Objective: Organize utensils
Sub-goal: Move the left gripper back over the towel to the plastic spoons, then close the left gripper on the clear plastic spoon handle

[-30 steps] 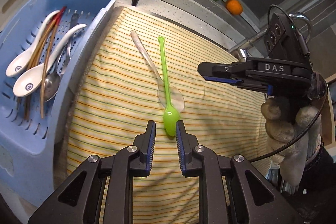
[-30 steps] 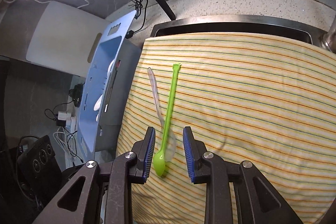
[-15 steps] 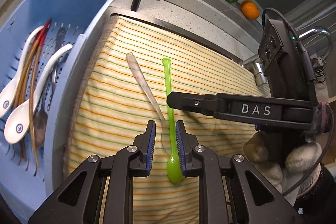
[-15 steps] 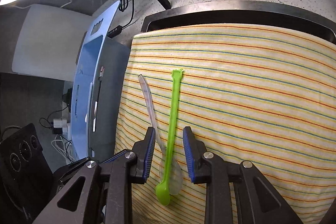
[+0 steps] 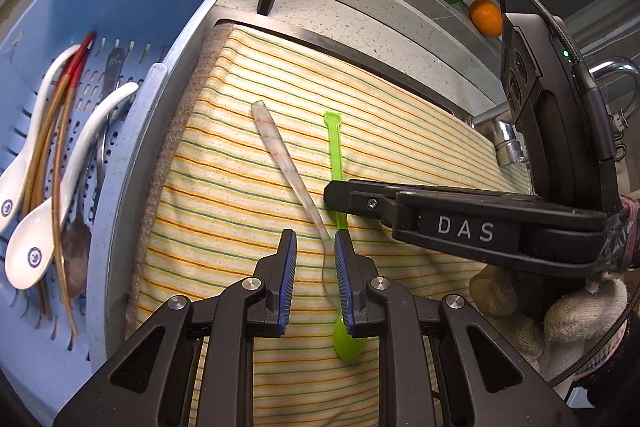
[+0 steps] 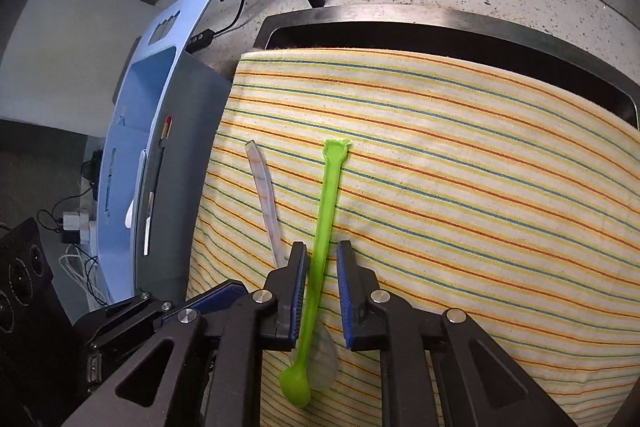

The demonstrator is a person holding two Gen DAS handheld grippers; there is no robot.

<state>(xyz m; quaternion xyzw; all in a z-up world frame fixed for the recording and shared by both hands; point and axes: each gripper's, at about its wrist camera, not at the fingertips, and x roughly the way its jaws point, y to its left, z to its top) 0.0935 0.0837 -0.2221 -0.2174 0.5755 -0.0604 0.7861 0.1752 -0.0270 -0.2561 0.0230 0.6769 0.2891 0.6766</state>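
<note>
Right tool (image 6: 322, 267) spread open, straddling the green spoon (image 6: 326, 211) on the cloth (image 6: 460, 187) — left tool (image 5: 315, 259) open too, clear spoon (image 5: 280, 151) between its fingers; bin (image 5: 168, 75) farther left.

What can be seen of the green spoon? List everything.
The green spoon looks like bright, glossy, slightly translucent plastic: a long thin handle with a small flared tab at its far end and a small oval bowl at the near end. It lies flat on the striped cloth, its bowl end overlapping the clear spoon. The right tongs straddle its handle, open, not yet clamped; the left tongs hover just beside it.
</note>
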